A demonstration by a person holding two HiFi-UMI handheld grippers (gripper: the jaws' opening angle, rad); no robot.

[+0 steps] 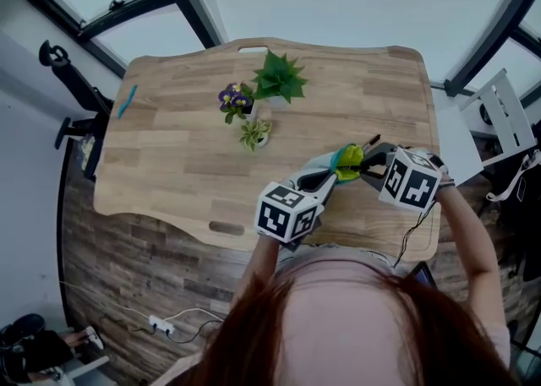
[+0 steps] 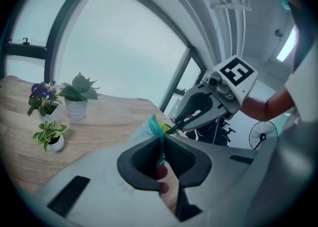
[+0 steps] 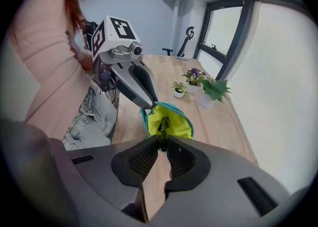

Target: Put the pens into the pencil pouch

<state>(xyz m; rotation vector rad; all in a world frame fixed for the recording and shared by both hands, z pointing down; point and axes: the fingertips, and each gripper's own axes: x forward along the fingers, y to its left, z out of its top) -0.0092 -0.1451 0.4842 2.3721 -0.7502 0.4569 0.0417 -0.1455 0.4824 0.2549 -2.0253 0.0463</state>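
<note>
Right gripper view looks straight into the pouch (image 3: 175, 124): teal outside, yellow-green lining, mouth wide open and turned toward the camera, held up off the table (image 3: 221, 121). A thin dark pen (image 3: 162, 130) is clamped between the jaws of the right gripper (image 3: 162, 144), and its far end shows against the lining at the pouch's mouth. Whether the tip is past the rim cannot be told. At the pouch's upper left rim the left gripper (image 3: 150, 104) has its jaws together on the teal edge and holds the mouth up. Its own view confirms this, with a strip of teal fabric pinched between the closed pads. In the head view both grippers meet at the pouch, the left one below and to its left, the right one just to its right. Three potted plants (image 1: 258, 101) stand well beyond the pouch, up and to the left of it. A blue pen (image 1: 127, 100) lies far to the pouch's left, at the table's edge. The person's pale sleeve and jeans show to the left of the pouch in the right gripper view.
</note>
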